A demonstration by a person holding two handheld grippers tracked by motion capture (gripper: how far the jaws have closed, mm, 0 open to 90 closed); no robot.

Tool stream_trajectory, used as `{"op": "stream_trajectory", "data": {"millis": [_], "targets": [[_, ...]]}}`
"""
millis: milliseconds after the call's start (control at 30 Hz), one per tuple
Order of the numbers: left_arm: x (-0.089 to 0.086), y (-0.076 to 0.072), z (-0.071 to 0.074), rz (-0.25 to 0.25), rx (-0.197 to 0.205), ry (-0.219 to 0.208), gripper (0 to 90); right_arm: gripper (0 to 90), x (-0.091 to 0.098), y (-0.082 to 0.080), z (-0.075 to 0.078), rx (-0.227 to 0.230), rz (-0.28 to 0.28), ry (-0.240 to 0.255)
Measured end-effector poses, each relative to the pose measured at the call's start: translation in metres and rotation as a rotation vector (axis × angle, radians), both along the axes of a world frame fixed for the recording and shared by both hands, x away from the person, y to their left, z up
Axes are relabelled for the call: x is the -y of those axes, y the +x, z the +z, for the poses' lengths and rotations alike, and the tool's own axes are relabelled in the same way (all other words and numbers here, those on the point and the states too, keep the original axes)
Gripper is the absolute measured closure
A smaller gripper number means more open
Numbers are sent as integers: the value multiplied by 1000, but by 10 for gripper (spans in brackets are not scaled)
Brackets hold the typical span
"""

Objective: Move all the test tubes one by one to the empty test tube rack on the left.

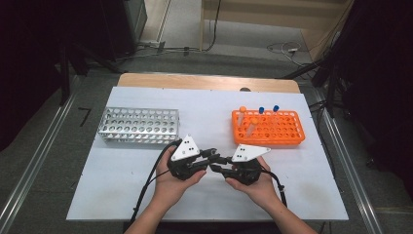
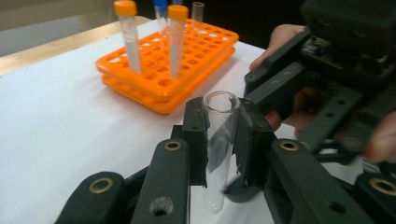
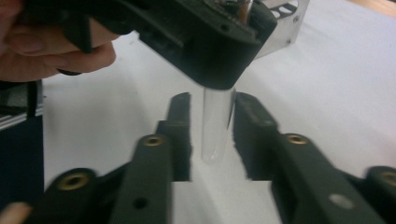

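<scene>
Left gripper view: left gripper clamped on clear tube. Right gripper jaws apart, apparently not touching; withdraw straight, avoiding the glass.

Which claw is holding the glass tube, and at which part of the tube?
The left claw holds the clear tube upright near its open top. The right claw stands around its lower end, apart from it.
</scene>
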State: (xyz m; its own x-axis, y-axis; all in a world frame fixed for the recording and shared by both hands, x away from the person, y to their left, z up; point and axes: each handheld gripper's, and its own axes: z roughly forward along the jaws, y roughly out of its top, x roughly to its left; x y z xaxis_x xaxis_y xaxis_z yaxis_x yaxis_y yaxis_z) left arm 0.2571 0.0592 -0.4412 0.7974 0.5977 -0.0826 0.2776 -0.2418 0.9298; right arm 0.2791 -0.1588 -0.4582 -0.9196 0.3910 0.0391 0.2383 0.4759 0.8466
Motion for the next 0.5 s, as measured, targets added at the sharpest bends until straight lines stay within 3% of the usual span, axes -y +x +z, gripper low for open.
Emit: {"op": "stream_trajectory", "data": {"millis": [267, 300, 367, 500], "targets": [[-14, 3, 4, 42, -4, -10, 760, 174, 28, 2, 6, 28, -63, 67], [-15, 4, 4, 48, -5, -16, 760, 174, 28, 2, 6, 28, -63, 67], [-20, 5, 6, 63, -7, -18, 760, 41, 45, 4, 7, 22, -83, 74], [-31, 7, 8, 89, -6, -19, 760, 0, 65, 6, 6, 9, -98, 81]]}}
